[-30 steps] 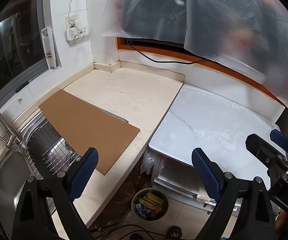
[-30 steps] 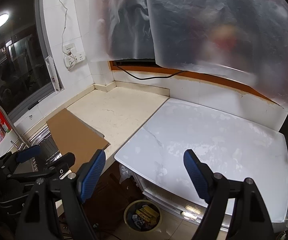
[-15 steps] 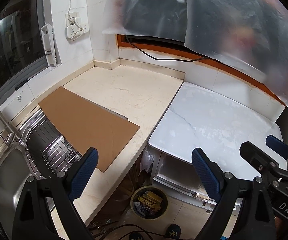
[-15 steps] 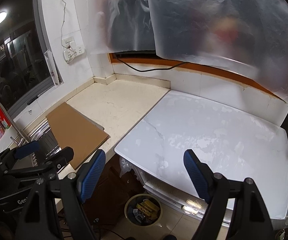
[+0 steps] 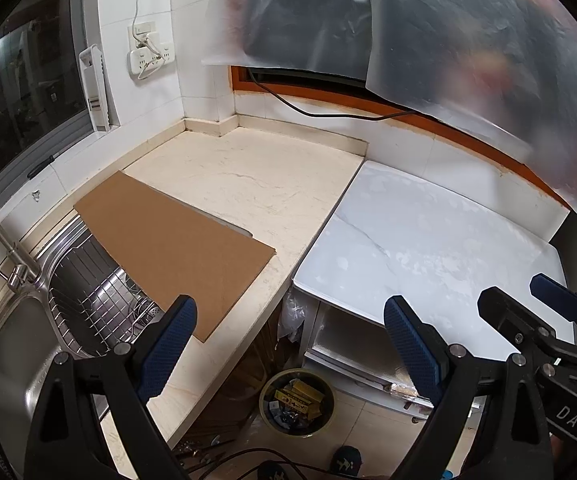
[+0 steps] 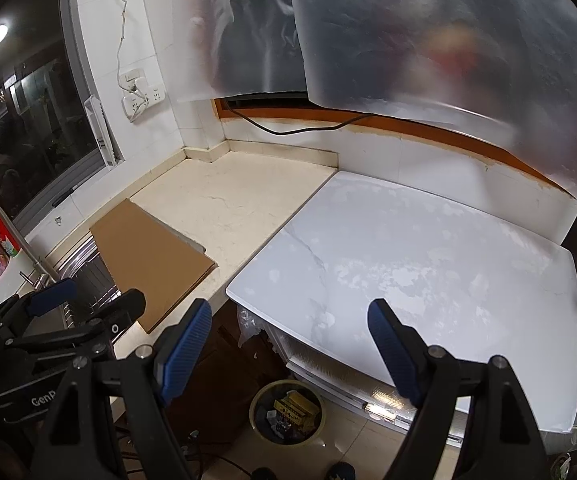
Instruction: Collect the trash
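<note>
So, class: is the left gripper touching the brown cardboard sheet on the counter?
Apart. In the right wrist view, the left gripper hangs open above the cardboard sheet, holding nothing.

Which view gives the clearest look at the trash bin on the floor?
The left wrist view: the trash bin sits unobstructed between the counters, its yellow packaging distinct. The right wrist view shows it too, but dimmer, with the contents harder to make out.

One cardboard sheet (image 5: 172, 248) left of the jaws, one trash bin (image 5: 296, 402) below them, two benches (image 5: 248, 176), one sink (image 5: 12, 356)
</note>
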Motion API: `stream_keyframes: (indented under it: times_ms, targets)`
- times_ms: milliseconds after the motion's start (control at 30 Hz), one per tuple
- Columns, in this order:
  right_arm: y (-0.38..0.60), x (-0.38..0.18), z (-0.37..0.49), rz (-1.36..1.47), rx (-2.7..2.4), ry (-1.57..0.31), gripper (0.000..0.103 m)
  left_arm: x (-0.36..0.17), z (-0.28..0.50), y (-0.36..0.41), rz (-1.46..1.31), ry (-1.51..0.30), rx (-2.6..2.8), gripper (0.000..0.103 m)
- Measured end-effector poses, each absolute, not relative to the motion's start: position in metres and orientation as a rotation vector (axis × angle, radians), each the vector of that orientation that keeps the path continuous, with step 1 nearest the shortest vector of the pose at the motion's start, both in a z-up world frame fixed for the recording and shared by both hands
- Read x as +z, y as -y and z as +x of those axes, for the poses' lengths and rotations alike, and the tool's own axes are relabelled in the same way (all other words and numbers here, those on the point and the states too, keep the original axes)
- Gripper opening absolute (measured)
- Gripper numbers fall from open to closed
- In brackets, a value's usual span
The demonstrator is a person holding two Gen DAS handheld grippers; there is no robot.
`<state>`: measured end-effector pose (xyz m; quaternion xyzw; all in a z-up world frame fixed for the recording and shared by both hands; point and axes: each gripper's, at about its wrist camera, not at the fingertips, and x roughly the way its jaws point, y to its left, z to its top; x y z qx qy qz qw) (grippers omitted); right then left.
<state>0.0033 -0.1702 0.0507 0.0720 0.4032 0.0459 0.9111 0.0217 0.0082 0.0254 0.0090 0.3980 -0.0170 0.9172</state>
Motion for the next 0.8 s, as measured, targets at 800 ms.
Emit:
stream_keyframes:
  times_ms: [800]
  targets:
    - [0.1799, 0.0422, 0.0011, 0.166, 0.118, -0.857, 0.081, 0.0219, 0.0175, 0.0009, 0.038, -0.849, -0.020, 0.094]
